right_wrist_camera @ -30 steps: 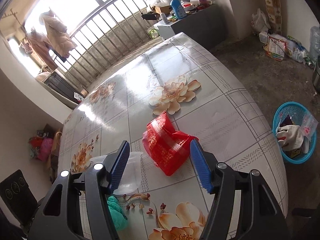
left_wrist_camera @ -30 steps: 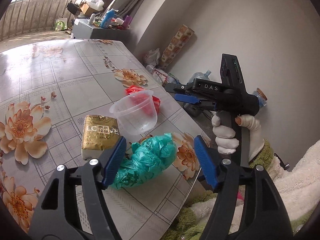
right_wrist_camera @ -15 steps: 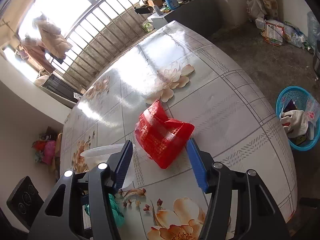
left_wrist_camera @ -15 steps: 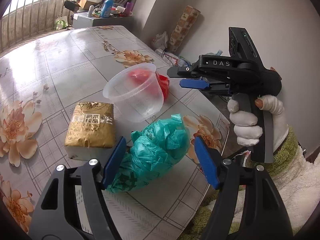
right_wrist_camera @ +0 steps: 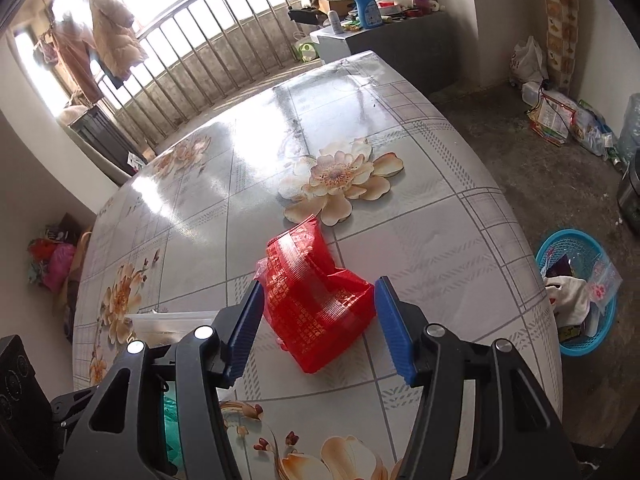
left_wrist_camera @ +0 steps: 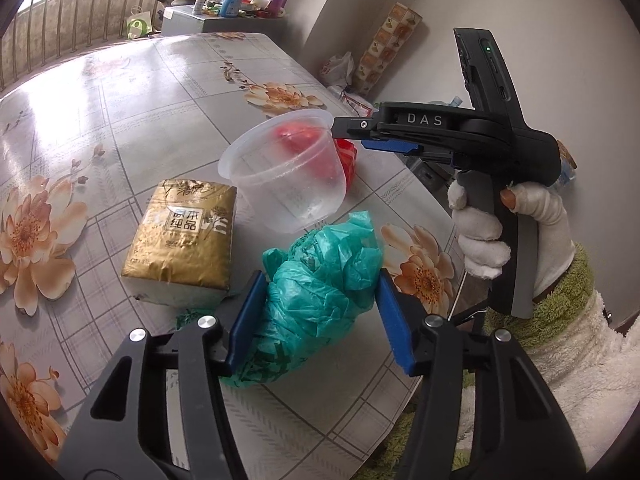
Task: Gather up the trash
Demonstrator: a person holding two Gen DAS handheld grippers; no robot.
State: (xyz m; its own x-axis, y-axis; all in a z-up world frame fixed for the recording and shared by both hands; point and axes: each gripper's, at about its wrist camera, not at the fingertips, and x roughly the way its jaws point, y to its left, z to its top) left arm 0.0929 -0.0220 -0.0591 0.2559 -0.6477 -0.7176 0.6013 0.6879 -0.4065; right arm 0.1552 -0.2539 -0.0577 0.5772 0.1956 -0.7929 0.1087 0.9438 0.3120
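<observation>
On the flower-patterned desk (left_wrist_camera: 132, 120), your left tool (left_wrist_camera: 318, 320) straddles the crumpled green plastic bag (left_wrist_camera: 316, 300); its jaws are closing, and both blue pads sit against the bag's sides, though you have not lifted it and it lies on the desk surface near the near edge. Just beside the bag, to its left in the left wrist view, stands a gold-wrapped tissue pack (left_wrist_camera: 184, 240), resting flat. Behind the bag sits a clear plastic cup (left_wrist_camera: 286, 172), tilted, its base touching or nearly touching the bag; which one cannot be told. Your right tool (right_wrist_camera: 318, 322) is lowered around the red plastic bag (right_wrist_camera: 316, 300), which lies crumpled on the desk beyond the cup. The right pads flank the red bag closely; the left pad appears to touch it, while the right pad's contact cannot be confirmed, so the jaws read as open around it. In the left wrist view your right hand (left_wrist_camera: 486, 232), in a white glove, grips the handle of that tool, with a fleece sleeve (left_wrist_camera: 576, 332) behind it. On the floor past the desk's right edge, a blue basket (right_wrist_camera: 580, 296) holds assorted refuse. A railed window (right_wrist_camera: 192, 40) lies beyond the far end of the desk.
</observation>
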